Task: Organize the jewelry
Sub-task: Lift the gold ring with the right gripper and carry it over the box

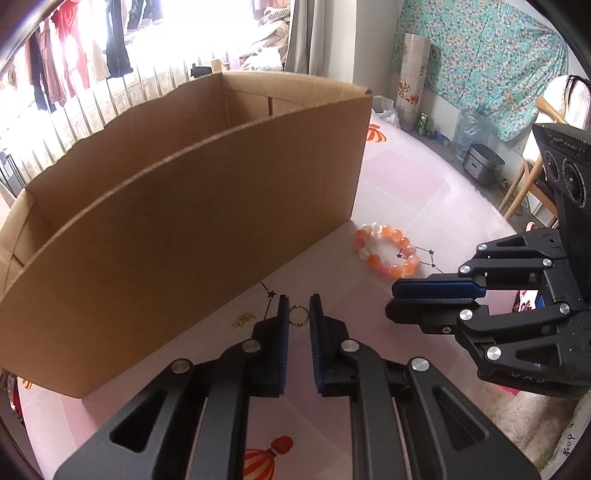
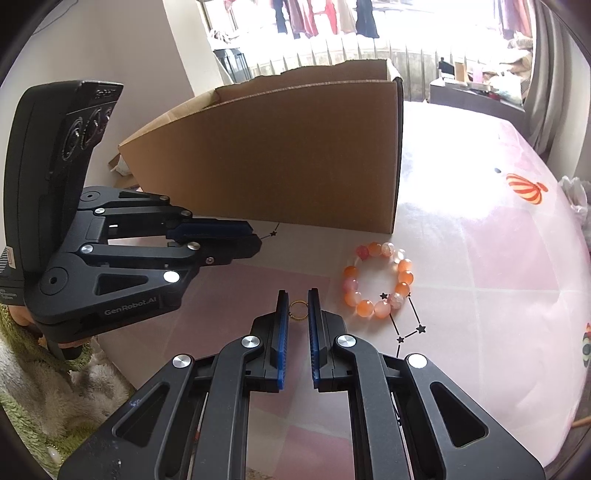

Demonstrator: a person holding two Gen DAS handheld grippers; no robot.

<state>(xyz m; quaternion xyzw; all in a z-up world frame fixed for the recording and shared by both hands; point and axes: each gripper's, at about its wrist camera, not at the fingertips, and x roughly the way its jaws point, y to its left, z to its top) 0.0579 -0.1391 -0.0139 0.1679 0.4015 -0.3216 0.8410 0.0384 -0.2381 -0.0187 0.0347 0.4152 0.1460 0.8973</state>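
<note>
Left gripper (image 1: 298, 300) jaws narrowly spread around gold ring (image 1: 298, 316), opening facing camera, low over table (image 1: 406, 192) beside cardboard box (image 1: 184, 240). Right gripper (image 2: 298, 294) jaws likewise around second gold ring (image 2: 297, 309), near bead bracelet (image 2: 378, 280).

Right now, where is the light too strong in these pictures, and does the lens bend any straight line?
Left wrist view: the window is washed out to white, and the top edge of the cardboard box curves like an arc. Right wrist view: white glare lies on the table to the right of the box, while the beaded bracelet is sharp and evenly lit.
</note>
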